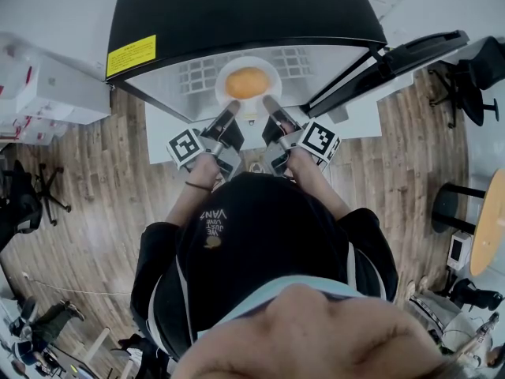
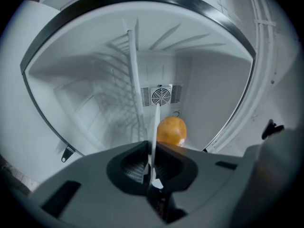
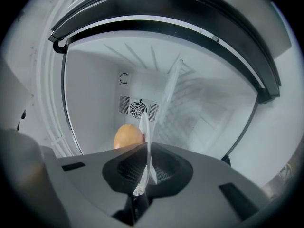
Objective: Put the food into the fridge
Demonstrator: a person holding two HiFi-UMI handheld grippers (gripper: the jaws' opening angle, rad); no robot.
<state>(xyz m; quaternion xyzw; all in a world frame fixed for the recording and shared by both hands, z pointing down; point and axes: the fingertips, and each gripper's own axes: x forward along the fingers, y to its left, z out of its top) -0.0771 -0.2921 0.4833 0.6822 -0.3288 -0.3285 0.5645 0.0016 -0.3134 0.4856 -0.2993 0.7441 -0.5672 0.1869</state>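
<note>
A white plate carries a round orange food and hangs level inside the open fridge. My left gripper is shut on the plate's near left rim, and my right gripper is shut on its near right rim. In the left gripper view the plate shows edge-on as a thin white line pinched in the left gripper, with the orange food beyond. The right gripper view shows the plate's edge clamped in the right gripper, and the food to its left.
The fridge door stands open to the right. A wire shelf and a fan vent sit at the fridge's back. White boxes lie to the left; chairs and a round table stand on the right.
</note>
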